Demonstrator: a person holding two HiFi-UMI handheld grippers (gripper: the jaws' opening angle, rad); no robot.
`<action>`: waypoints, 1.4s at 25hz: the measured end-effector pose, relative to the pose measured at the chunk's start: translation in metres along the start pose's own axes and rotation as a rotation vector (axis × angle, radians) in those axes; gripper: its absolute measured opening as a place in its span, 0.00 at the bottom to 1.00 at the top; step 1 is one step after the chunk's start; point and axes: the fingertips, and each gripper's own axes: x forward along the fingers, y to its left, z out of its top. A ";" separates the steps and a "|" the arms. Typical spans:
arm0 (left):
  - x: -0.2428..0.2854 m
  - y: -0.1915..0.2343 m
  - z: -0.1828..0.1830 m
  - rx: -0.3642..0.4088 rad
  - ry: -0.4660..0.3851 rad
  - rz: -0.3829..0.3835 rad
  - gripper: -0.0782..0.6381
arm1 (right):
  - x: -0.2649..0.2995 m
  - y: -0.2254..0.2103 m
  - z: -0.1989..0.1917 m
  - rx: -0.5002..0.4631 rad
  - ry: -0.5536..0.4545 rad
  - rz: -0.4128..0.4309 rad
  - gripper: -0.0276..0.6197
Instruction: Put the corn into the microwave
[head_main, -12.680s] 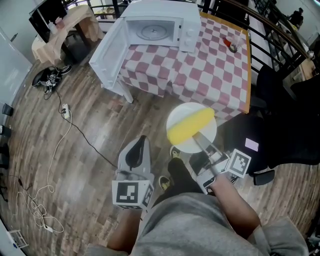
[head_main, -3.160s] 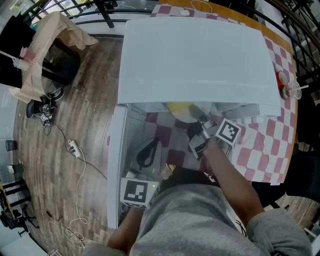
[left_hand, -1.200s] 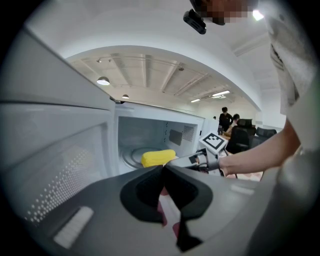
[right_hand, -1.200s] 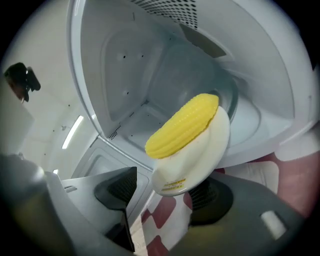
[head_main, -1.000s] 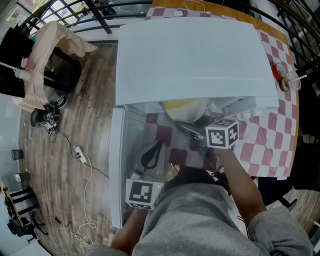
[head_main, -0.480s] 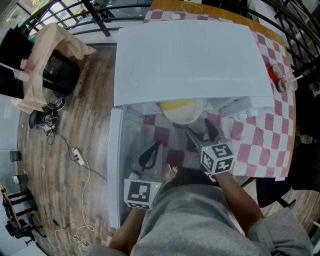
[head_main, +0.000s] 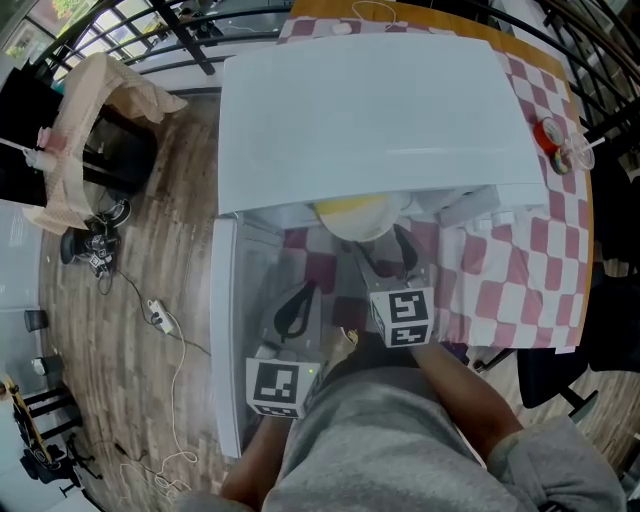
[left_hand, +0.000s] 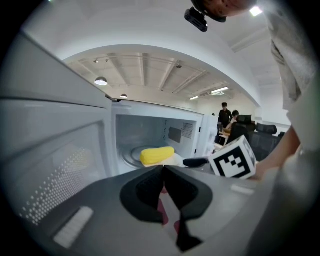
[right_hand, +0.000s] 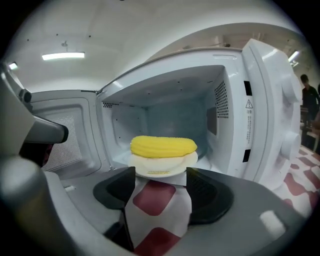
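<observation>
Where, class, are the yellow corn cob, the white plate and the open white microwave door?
yellow corn cob (right_hand: 163, 146): right gripper view, cob's middle.
white plate (right_hand: 162, 171): right gripper view, front rim.
open white microwave door (left_hand: 55, 170): left gripper view, perforated window.

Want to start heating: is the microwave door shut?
Open: the microwave door stands wide at left, and the corn on its plate shows inside.

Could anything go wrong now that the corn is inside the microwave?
Maybe. The corn lies loose on its plate, so a bump from the open right claw just in front could roll it off. The plate also looks close to the front edge of the microwave, so swinging the open door shut might knock it.
</observation>
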 end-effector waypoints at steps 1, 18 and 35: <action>0.000 0.001 -0.001 -0.002 0.002 0.002 0.12 | 0.003 -0.001 0.002 0.000 0.003 -0.002 0.53; 0.002 0.003 -0.005 -0.010 0.026 0.017 0.12 | 0.063 -0.018 0.030 -0.037 0.061 -0.030 0.46; -0.018 -0.032 0.000 -0.001 -0.054 -0.011 0.12 | -0.136 -0.001 0.093 0.019 -0.204 0.503 0.04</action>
